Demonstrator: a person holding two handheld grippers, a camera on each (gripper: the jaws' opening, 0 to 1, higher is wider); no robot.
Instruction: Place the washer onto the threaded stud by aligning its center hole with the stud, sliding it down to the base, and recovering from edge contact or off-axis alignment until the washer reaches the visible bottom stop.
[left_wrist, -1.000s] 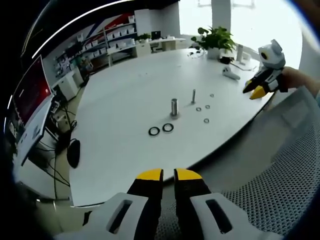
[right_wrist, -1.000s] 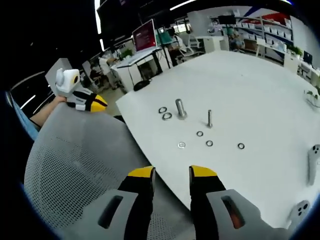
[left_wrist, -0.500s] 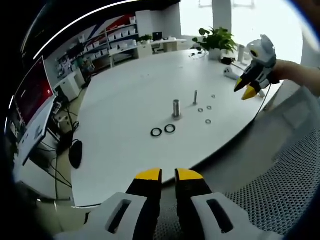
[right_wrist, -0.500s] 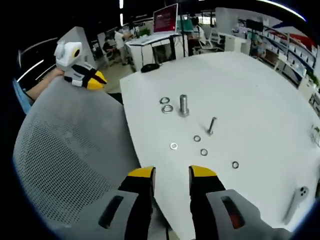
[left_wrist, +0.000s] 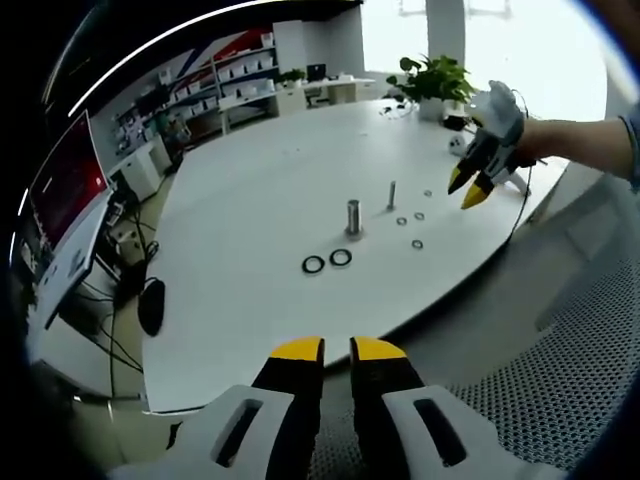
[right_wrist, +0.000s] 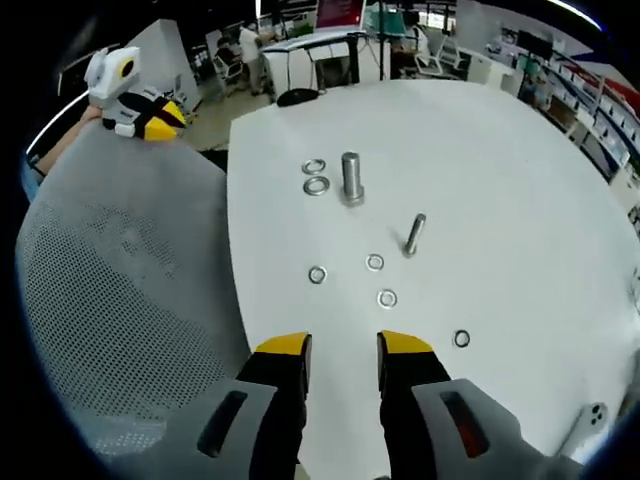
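- White table (left_wrist: 250, 190) carries all the small parts; I see its rounded edge in my left gripper view, and it lies under my jaws in the right gripper view (right_wrist: 520, 200).
- Left gripper (left_wrist: 337, 350): my yellow-tipped jaws stand a narrow slit apart with nothing between them, short of the table's near edge. In the right gripper view this same gripper (right_wrist: 128, 88) sits at the upper left, beyond the mesh chair back (right_wrist: 120, 280).
- Right gripper (right_wrist: 344, 346): my jaws stand apart with a clear gap, nothing held, over the near part of the table. In the left gripper view it (left_wrist: 478, 168) hangs above the table's right side, held by a hand, yellow tips pointing down and parted.
- Thick stud (right_wrist: 350, 177) (left_wrist: 352, 217) stands upright near the table's middle, bare along its visible length.
- Two large rings (right_wrist: 315, 176) (left_wrist: 327, 261) lie flat just beside the thick stud, touching or nearly touching each other.
- Thin stud (right_wrist: 414, 233) (left_wrist: 391, 194) stands near the thick one, apart from it.
- Washers: four small washers lie flat on the table around the thin stud, none on either stud. One (right_wrist: 317, 274) lies apart from the others, one (right_wrist: 375, 262) lies just beside the thin stud, one (right_wrist: 387, 298) is closer to my jaws, one (right_wrist: 461, 339) is furthest right.
- Potted plant (left_wrist: 432, 78) stands at the table's far edge in the left gripper view.
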